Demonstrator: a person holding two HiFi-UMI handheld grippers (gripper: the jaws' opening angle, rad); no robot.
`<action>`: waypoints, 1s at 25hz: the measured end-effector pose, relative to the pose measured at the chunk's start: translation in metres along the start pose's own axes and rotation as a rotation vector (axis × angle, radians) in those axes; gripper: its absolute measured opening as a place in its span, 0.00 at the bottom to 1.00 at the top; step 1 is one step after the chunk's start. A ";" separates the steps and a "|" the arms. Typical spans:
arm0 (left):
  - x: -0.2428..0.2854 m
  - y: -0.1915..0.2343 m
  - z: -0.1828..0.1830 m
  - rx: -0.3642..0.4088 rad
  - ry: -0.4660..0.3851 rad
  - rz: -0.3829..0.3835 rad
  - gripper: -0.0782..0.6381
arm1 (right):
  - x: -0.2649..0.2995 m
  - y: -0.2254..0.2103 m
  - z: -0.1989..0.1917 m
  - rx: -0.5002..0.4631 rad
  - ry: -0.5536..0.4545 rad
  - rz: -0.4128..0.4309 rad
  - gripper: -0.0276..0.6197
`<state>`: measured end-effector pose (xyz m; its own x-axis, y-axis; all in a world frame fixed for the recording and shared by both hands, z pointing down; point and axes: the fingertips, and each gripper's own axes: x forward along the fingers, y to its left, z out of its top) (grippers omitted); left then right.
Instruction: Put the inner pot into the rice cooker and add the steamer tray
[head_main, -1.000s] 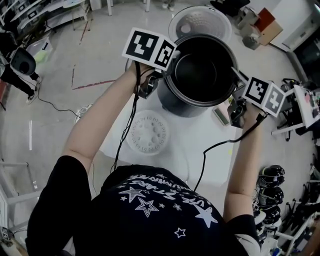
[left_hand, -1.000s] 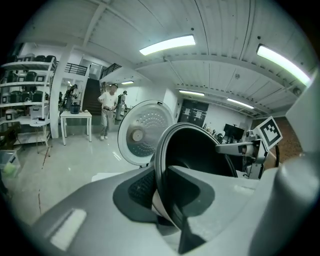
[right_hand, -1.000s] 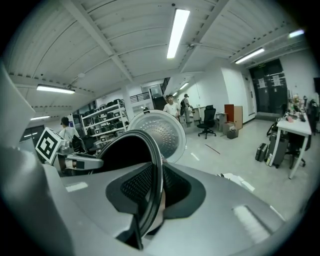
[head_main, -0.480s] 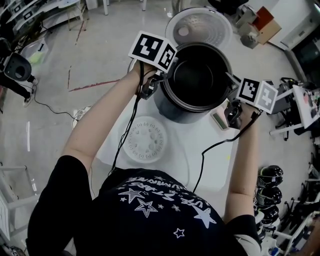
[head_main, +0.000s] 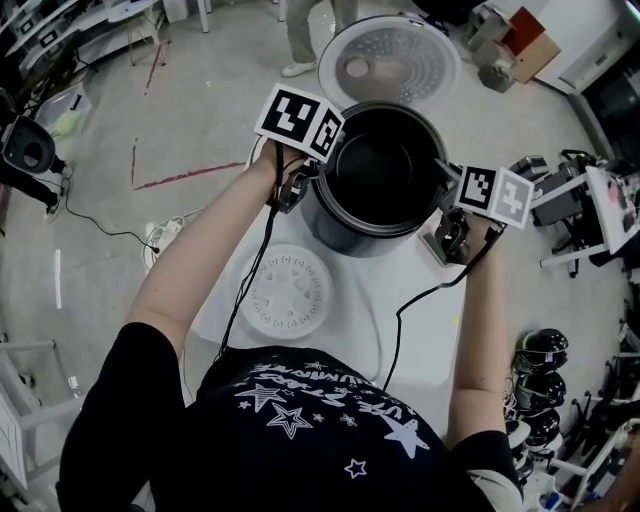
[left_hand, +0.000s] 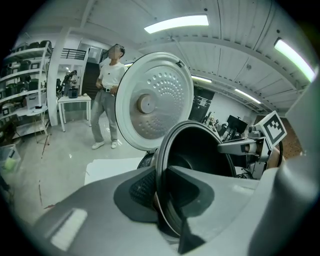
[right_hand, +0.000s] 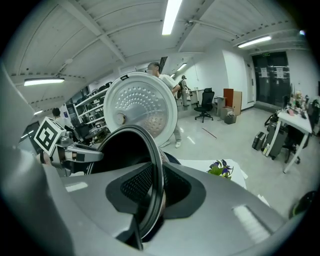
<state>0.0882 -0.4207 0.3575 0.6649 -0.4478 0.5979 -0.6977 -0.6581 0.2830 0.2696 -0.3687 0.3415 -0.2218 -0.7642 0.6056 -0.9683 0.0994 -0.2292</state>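
Here we are gripping the inner pot (head_main: 385, 165) by its thin rolled rim from two opposite sides. The left gripper (left_hand: 161, 197) is clenching the rim between its dark, mesh-textured pads (left_hand: 142, 187), one inside the wall and one outside, and the right gripper (right_hand: 149, 192) is pinching the far edge the same way. The pot is round and deep, with a dark, smooth, faintly glossy lining. We are holding it upright just in front of the open lid (head_main: 392, 58), a pale metal disc dotted with small holes, and over the rice cooker (left_hand: 146, 160), whose dark rounded body is mostly hidden beneath it. The steamer tray (head_main: 290, 291), a flat white perforated disc, is lying apart on the white table (head_main: 415, 300).
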 end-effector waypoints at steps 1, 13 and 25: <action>0.003 0.000 -0.001 -0.001 -0.001 -0.001 0.20 | 0.002 -0.002 -0.002 -0.002 0.002 -0.003 0.18; 0.031 0.004 -0.011 0.006 0.042 0.009 0.20 | 0.025 -0.022 -0.019 -0.078 0.048 -0.062 0.18; 0.046 0.017 -0.022 0.089 0.077 0.069 0.22 | 0.044 -0.026 -0.033 -0.161 0.056 -0.112 0.20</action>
<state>0.1014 -0.4387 0.4066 0.5909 -0.4482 0.6708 -0.7124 -0.6801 0.1731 0.2810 -0.3843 0.3989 -0.1133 -0.7403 0.6627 -0.9921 0.1200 -0.0357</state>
